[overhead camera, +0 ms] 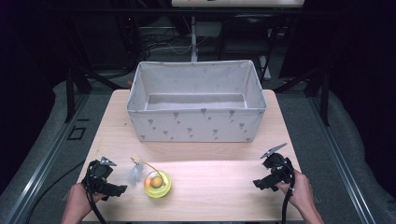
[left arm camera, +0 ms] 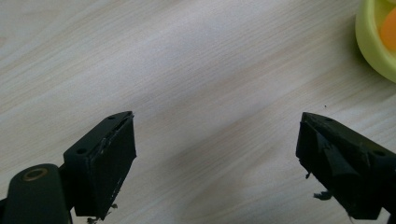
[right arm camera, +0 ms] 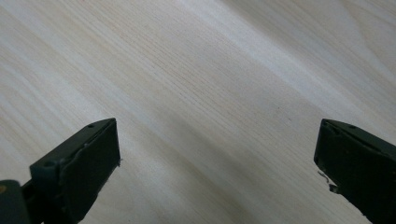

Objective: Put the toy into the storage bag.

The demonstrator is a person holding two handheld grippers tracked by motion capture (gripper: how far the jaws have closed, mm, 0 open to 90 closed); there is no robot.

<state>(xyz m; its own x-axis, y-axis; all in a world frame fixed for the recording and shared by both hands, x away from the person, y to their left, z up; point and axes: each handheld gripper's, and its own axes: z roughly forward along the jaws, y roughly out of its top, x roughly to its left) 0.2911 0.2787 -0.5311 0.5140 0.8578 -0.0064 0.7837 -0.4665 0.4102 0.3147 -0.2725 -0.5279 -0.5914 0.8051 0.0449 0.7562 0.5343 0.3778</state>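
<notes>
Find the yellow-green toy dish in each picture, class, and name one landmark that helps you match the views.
High view: the yellow-green dish sits near the front left of the table, beside the left claw.
Left gripper view: its rim cuts the top right corner.
Right gripper view: not in it.
Shared landmark: the pale wooden tabletop.

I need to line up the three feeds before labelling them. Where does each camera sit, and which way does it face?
High view: above the person's side, looking forward and down on the pale wooden table, grey fabric bin, both hands.
Left gripper view: rides the left gripper, facing the tabletop past open jaws.
Right gripper view: rides the right gripper, facing bare wood.
Shared: round yellow-green toy with orange ball.
</notes>
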